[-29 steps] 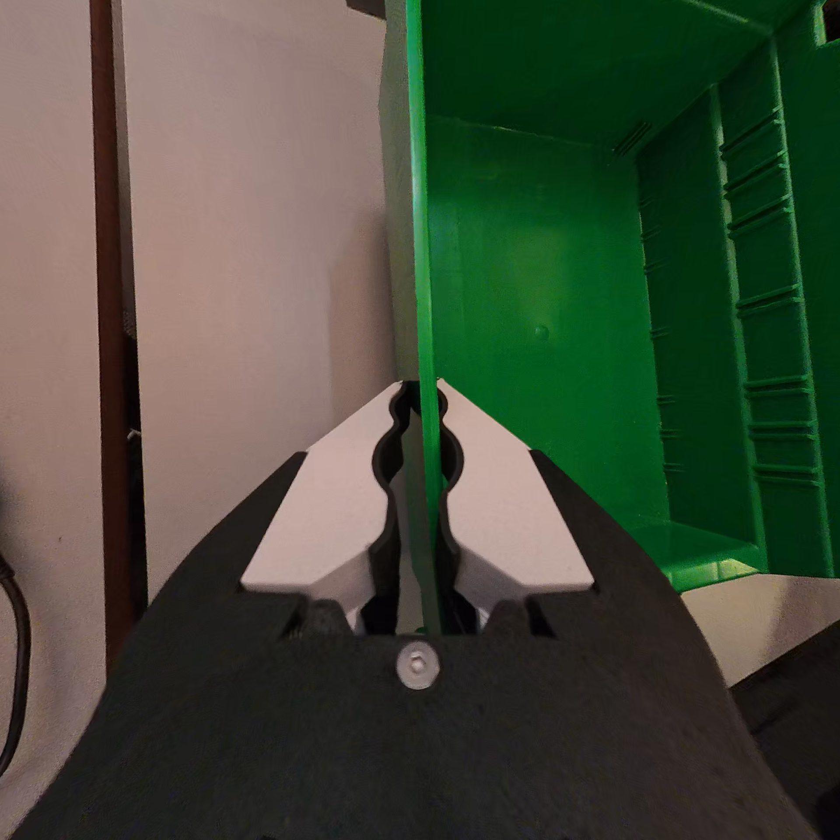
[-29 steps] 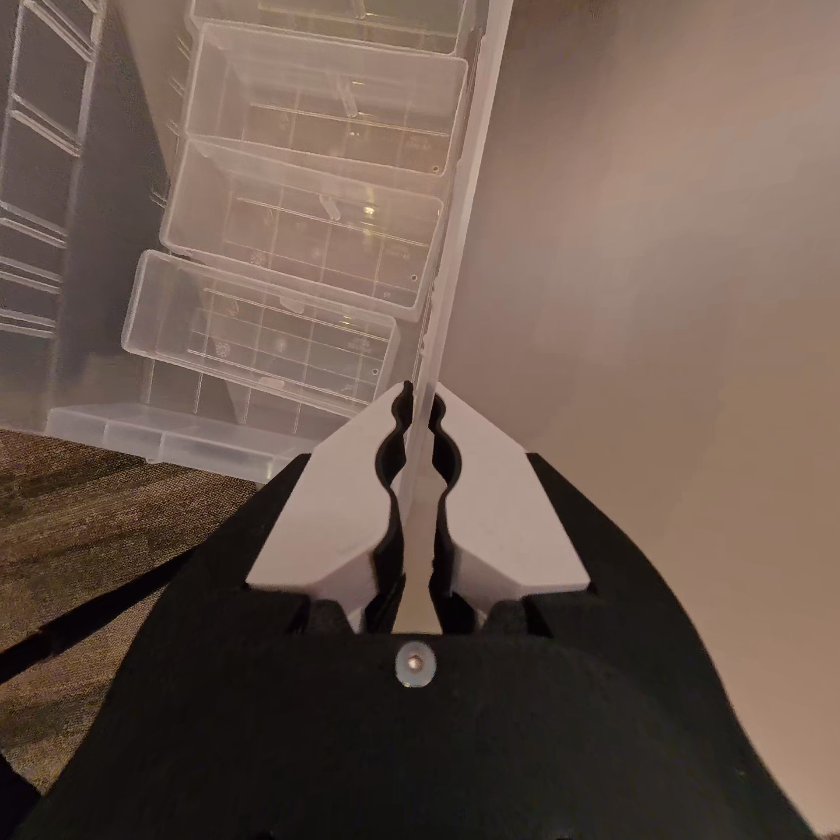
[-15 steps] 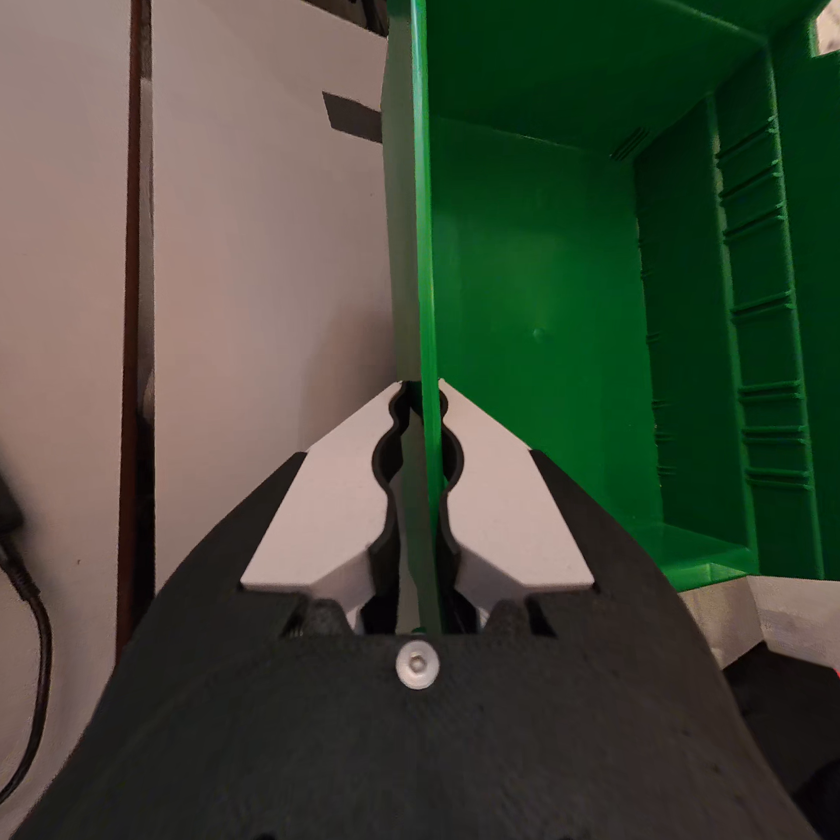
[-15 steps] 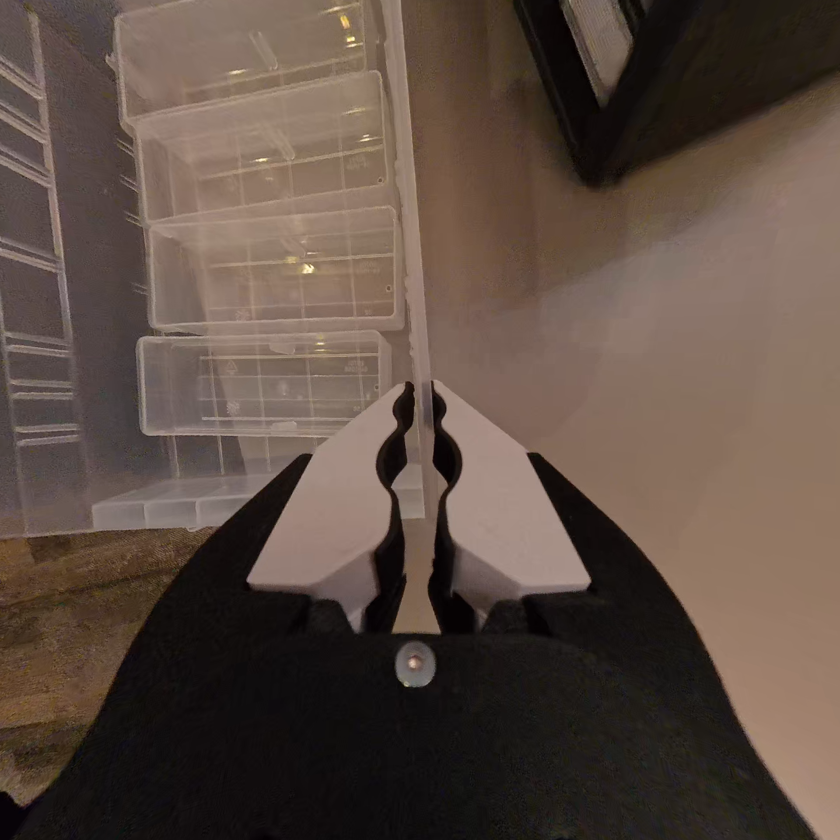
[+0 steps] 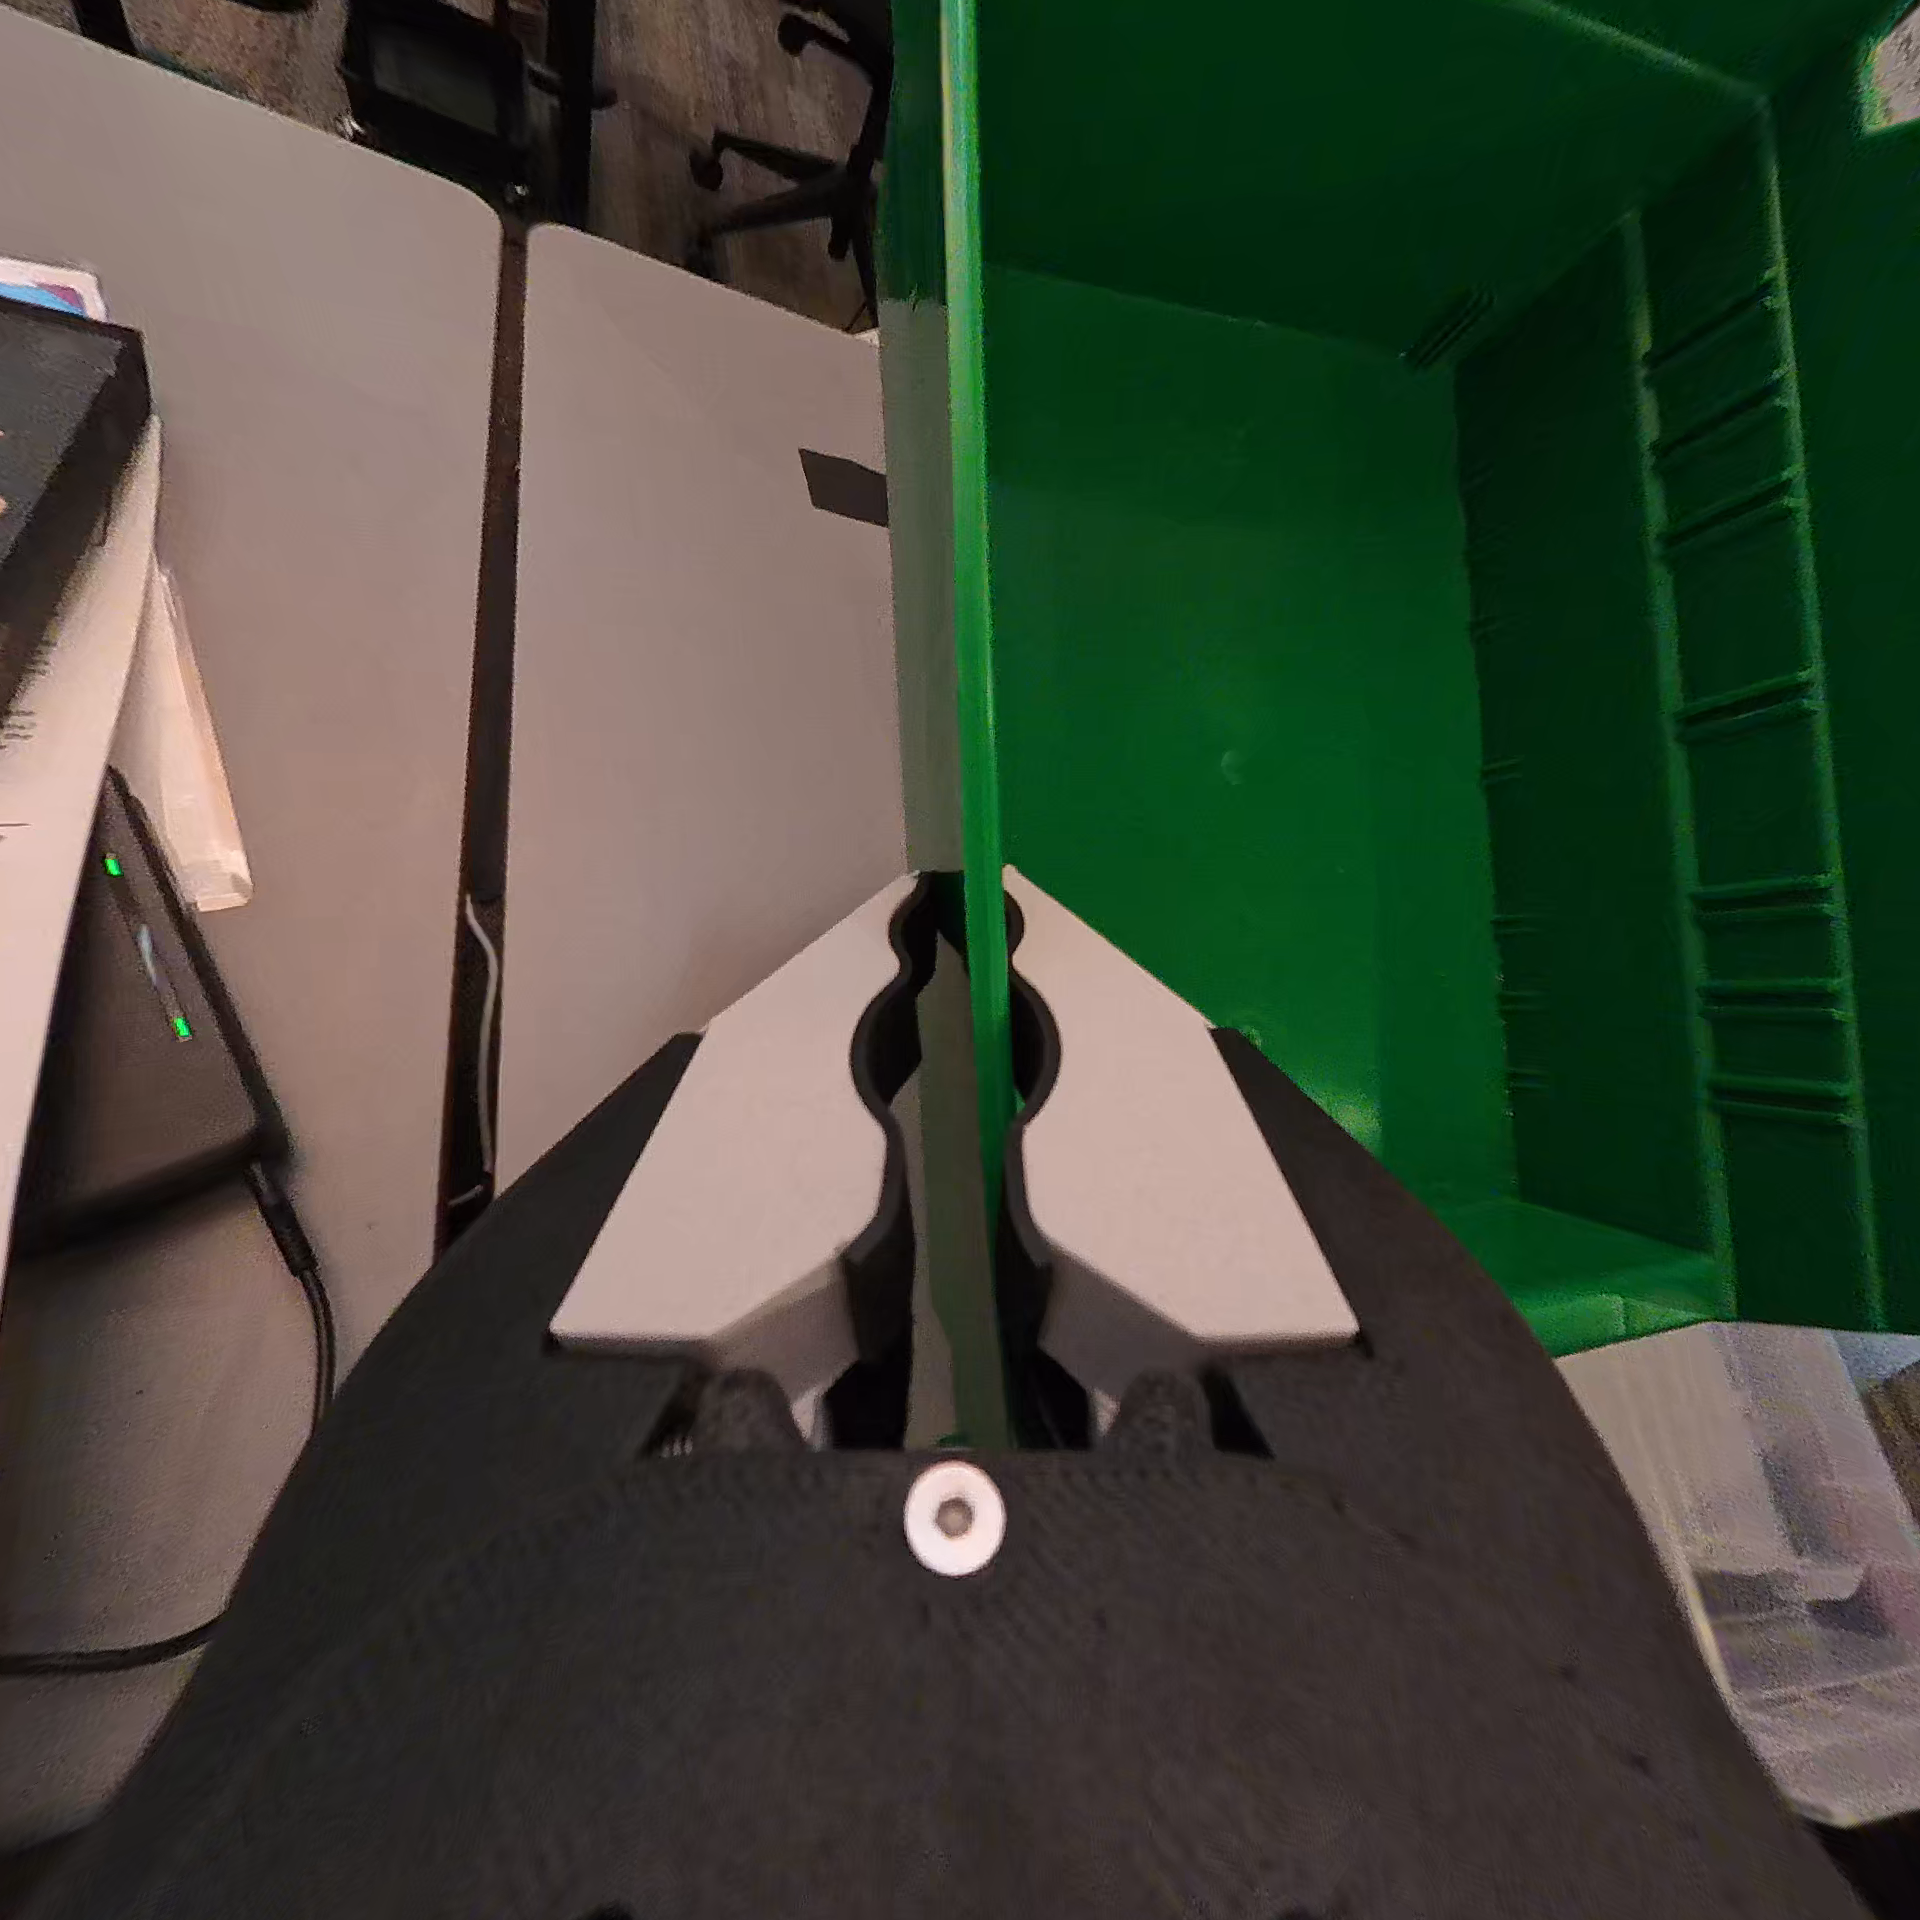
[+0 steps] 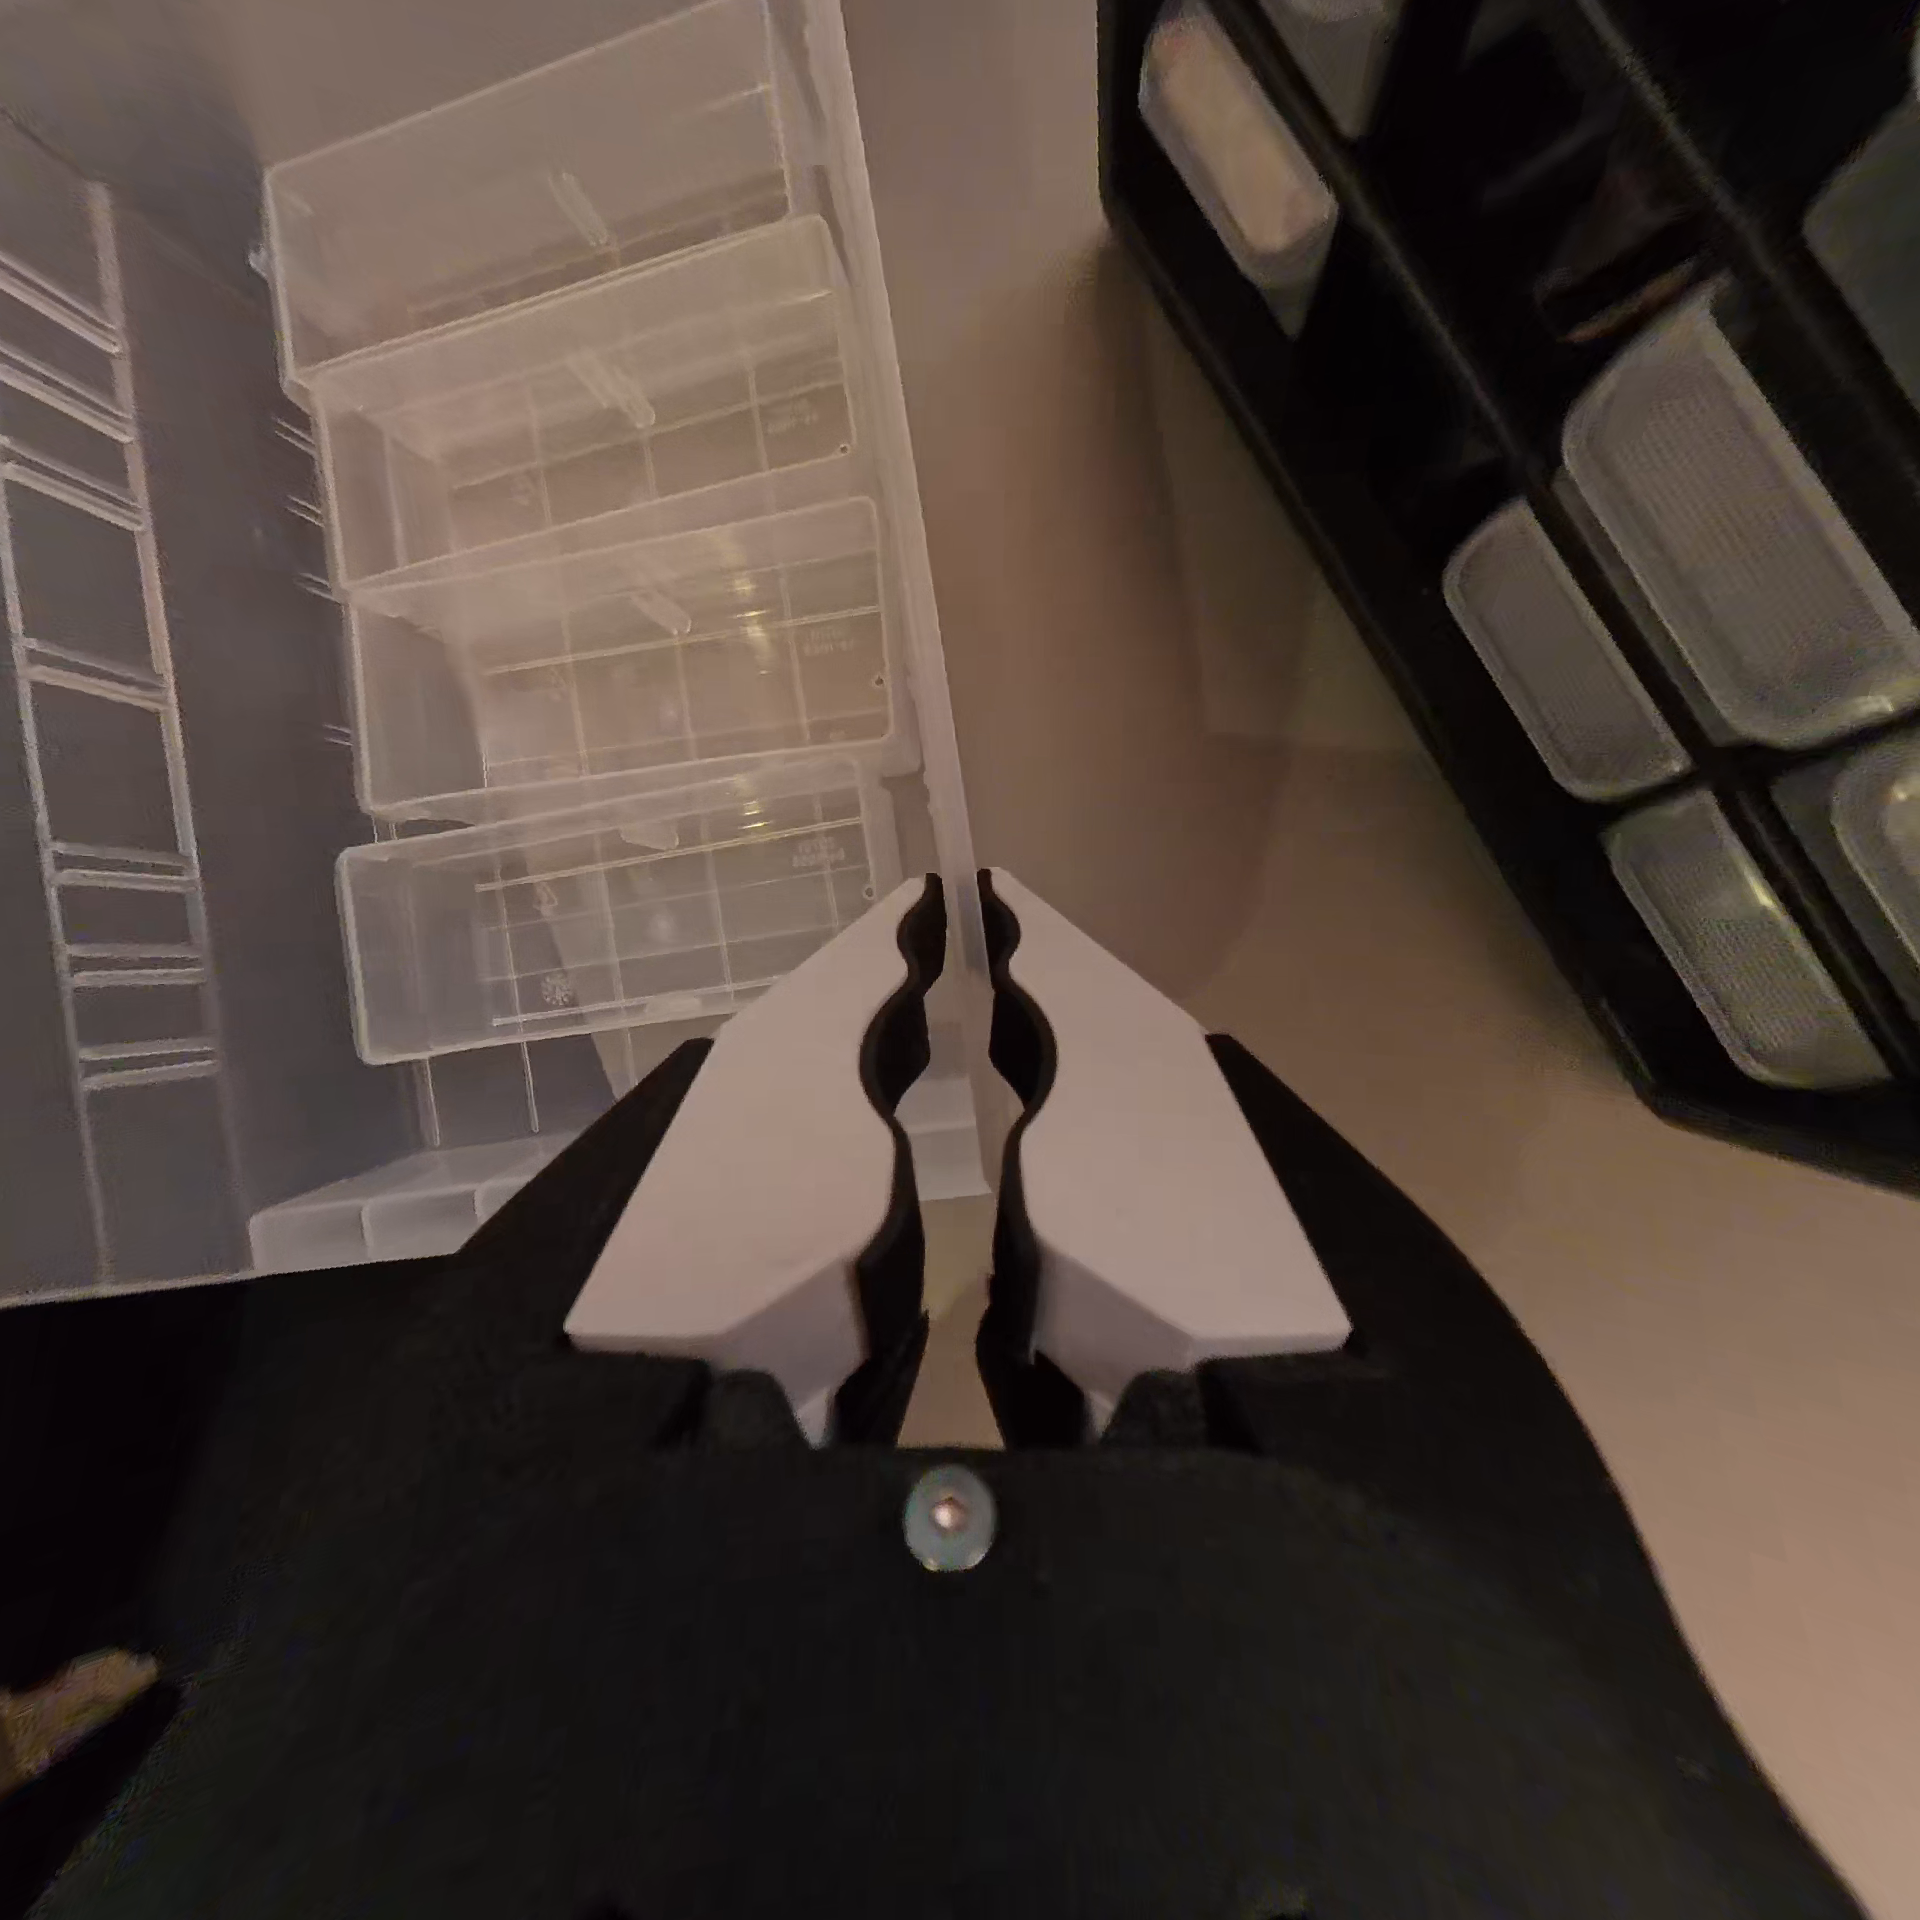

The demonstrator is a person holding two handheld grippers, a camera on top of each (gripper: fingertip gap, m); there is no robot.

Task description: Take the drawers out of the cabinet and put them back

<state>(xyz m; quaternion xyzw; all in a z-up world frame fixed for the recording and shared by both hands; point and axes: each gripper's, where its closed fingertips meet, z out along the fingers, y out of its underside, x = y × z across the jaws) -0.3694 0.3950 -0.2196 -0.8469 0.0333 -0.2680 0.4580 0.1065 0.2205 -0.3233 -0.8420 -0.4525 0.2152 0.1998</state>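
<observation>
While both drawers are being carried clear of the cabinet, the findings are reading as follows.

Left gripper: it is clenching the thin side wall of the green drawer, the wall running straight up to 12 o'clock between the two white fingers.

Green drawer position: it is hanging in the air, its hollow opening toward 2 o'clock, above the white tabletop; a black device with green lights is lying at 9 o'clock.

Right gripper: it is pinching the edge wall of the clear drawer, which is extending toward 11 o'clock, with several small clear bins showing through it.

Cabinet: the black frame, with frosted drawer fronts seated in it, is sitting at 2 o'clock in the right wrist view, apart from the clear drawer.

Handling, judged: both drawers are appearing light, rigid and empty of loose contents, though the glossy plastic is likely slippery.

Grip point, judged: a single thin wall is giving little purchase against twisting; a hold low on the wall, near a corner, is looking steadier.

Risk, judged: the clear plastic is probably brittle, so hard squeezing is inviting cracks.
</observation>
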